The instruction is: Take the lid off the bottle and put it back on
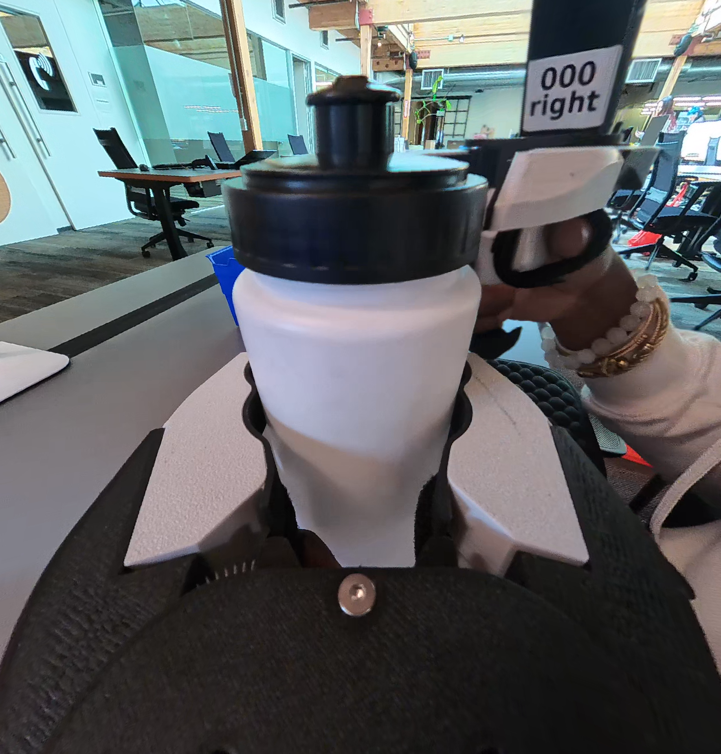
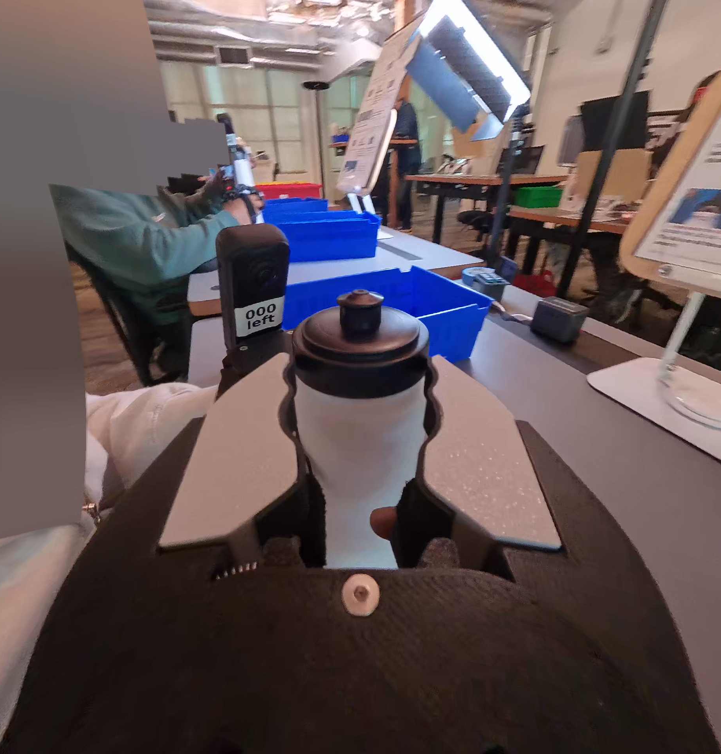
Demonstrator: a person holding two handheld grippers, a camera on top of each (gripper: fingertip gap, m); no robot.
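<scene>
Left wrist view: capped bottle (image 1: 356,367), upright.

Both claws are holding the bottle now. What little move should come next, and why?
Probably twist the lid a little with the right gripper. The lid sits fully on the bottle, that gripper's fingertips seem pressed on its sides, and the left gripper clamps the white body steady.

The bottle (image 1: 356,367) stands upright on the table (image 1: 105,408), lid (image 1: 356,228) on top, held between the fingers of 2 grippers, left gripper (image 1: 356,404) low, right gripper (image 2: 358,391) at the lid's rim. A bin (image 2: 440,322) sits behind it.
</scene>
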